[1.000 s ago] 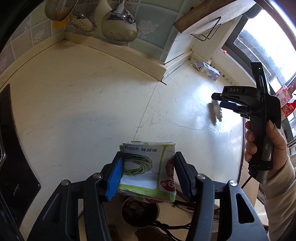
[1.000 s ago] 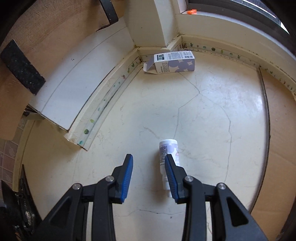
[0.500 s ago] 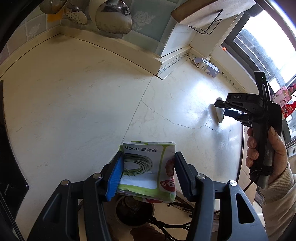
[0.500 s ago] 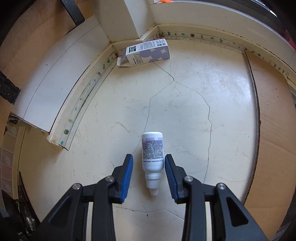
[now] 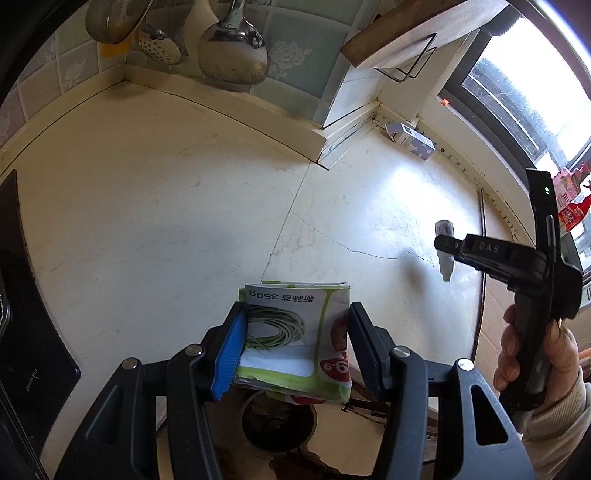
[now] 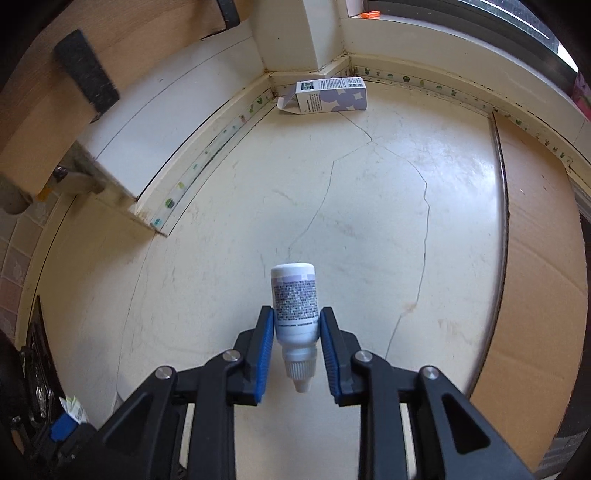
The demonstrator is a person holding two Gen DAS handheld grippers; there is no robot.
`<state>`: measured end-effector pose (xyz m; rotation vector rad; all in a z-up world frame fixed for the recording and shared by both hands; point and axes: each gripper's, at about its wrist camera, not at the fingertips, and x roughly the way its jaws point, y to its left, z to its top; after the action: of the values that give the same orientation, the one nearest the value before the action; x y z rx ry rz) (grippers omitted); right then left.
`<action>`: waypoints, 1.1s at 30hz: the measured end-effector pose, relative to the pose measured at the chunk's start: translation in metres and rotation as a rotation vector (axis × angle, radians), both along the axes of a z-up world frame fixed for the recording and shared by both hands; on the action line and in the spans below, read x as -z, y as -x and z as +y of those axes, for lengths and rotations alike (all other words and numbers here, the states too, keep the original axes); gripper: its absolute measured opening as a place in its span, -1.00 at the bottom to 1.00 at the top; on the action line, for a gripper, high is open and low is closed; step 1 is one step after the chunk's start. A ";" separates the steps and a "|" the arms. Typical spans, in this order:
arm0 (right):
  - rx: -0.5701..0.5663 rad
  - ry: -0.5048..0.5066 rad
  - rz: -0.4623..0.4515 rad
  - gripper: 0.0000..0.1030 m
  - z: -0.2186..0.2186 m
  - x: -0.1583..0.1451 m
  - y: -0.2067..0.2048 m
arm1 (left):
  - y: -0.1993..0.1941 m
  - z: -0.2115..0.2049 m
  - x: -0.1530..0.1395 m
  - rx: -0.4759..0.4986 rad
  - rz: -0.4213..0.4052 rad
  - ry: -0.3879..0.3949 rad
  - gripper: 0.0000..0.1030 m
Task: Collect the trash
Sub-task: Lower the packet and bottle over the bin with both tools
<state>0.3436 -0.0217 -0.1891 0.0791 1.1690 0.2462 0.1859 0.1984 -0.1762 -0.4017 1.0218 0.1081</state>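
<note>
My left gripper [image 5: 297,310] is shut on a folded green-and-white food packet [image 5: 288,295], held above the cream counter [image 5: 147,221]. A small white dropper bottle [image 6: 295,299] lies on the counter, its nozzle toward the camera. My right gripper [image 6: 297,325] straddles it. Its jaws are closing and the blue pads touch both sides of the bottle's body. The left wrist view shows the right gripper [image 5: 441,243] at the right, in a person's hand, its tips at the bottle [image 5: 443,229]. A purple-and-white carton [image 6: 332,96] lies open-ended in the far corner.
A cardboard sheet [image 6: 546,295] covers the counter's right side. Ladles [image 5: 232,48] hang on the tiled wall, and a wooden board [image 5: 406,33] sits in a wire rack. A black hob [image 5: 22,295] edges the left. A round dark opening [image 5: 277,417] lies under the packet.
The right gripper shifted sideways until the bottle lay between its jaws, then the jaws narrowed onto it. The left gripper still holds the packet; its view drifted slightly.
</note>
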 end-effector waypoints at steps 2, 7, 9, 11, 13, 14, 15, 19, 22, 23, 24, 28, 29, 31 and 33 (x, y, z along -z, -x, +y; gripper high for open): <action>-0.003 -0.009 0.000 -0.52 -0.002 -0.004 0.021 | 0.005 -0.002 -0.005 0.022 -0.007 -0.013 0.04; 0.014 -0.033 0.000 -0.52 -0.011 -0.013 0.085 | 0.026 -0.011 -0.013 0.095 -0.026 -0.028 0.04; 0.021 -0.037 -0.006 -0.52 -0.013 -0.015 0.111 | 0.036 -0.015 -0.013 0.125 -0.030 -0.032 0.04; 0.026 -0.043 -0.014 -0.52 -0.014 -0.016 0.138 | 0.048 -0.021 -0.010 0.159 -0.026 -0.035 0.04; 0.029 -0.055 -0.020 -0.52 -0.015 -0.016 0.163 | 0.061 -0.028 -0.002 0.196 -0.014 -0.040 0.04; 0.030 -0.060 -0.021 -0.52 -0.015 -0.015 0.173 | 0.067 -0.032 0.002 0.217 -0.005 -0.043 0.04; 0.031 -0.067 -0.022 -0.52 -0.016 -0.014 0.187 | 0.073 -0.036 0.008 0.237 0.005 -0.045 0.04; 0.020 -0.071 0.004 -0.52 -0.016 0.003 0.238 | 0.095 -0.058 0.033 0.324 0.060 -0.054 0.04; 0.022 -0.067 0.064 -0.52 -0.019 0.031 0.266 | 0.105 -0.074 0.056 0.382 0.104 -0.061 0.04; 0.030 -0.064 0.091 -0.51 -0.022 0.043 0.273 | 0.107 -0.079 0.065 0.400 0.121 -0.061 0.04; 0.043 -0.060 0.119 -0.51 -0.025 0.056 0.278 | 0.109 -0.084 0.075 0.416 0.139 -0.061 0.04; 0.105 -0.065 0.235 -0.51 -0.042 0.115 0.293 | 0.114 -0.106 0.123 0.481 0.226 -0.058 0.04; 0.117 -0.067 0.259 -0.51 -0.045 0.129 0.295 | 0.114 -0.110 0.135 0.495 0.245 -0.059 0.04; 0.138 -0.069 0.293 -0.51 -0.050 0.154 0.297 | 0.115 -0.120 0.162 0.525 0.285 -0.071 0.04; 0.154 -0.073 0.326 -0.50 -0.054 0.180 0.297 | 0.116 -0.127 0.185 0.546 0.318 -0.082 0.04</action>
<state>0.0470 -0.0756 -0.3695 0.2806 1.4704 0.1427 0.0695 0.0711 -0.3613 -0.0189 1.4036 -0.2848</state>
